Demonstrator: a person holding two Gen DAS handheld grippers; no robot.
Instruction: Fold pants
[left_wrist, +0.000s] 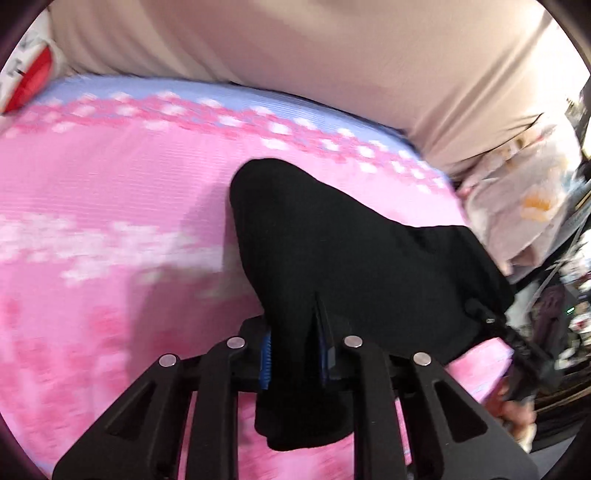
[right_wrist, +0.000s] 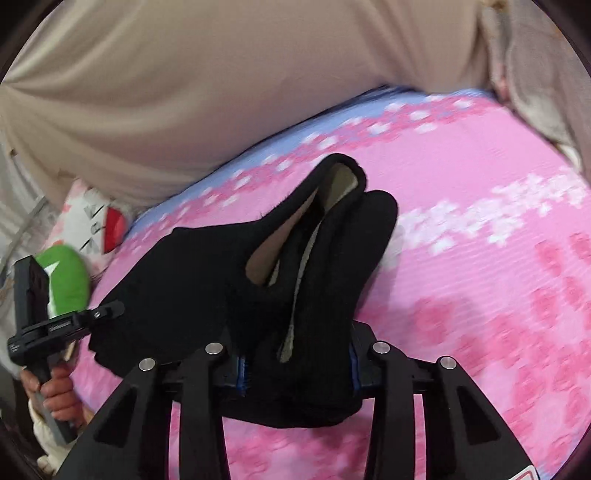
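Pink floral bed cover (left_wrist: 110, 221) is seen spread beyond both sets of fingers. Black pants (left_wrist: 332, 240) are held bunched above it, stretched between the grippers. Left gripper (left_wrist: 295, 354) is nearly closed, pinching fabric; right gripper (right_wrist: 295, 373) is closed around a thicker bundle. Judgement: edges should be aligned before the pants are lowered.

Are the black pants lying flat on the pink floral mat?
No, both grippers hold the black pants bunched above the pink floral mat.

pants (left_wrist: 332, 240) lying on the bed cover (left_wrist: 110, 221), one end between the left gripper (left_wrist: 295, 350) fingers, other end between the right gripper (right_wrist: 295, 373) fingers, curtain (left_wrist: 295, 44) behind the bed, pillow (right_wrist: 92, 218) at its far corner
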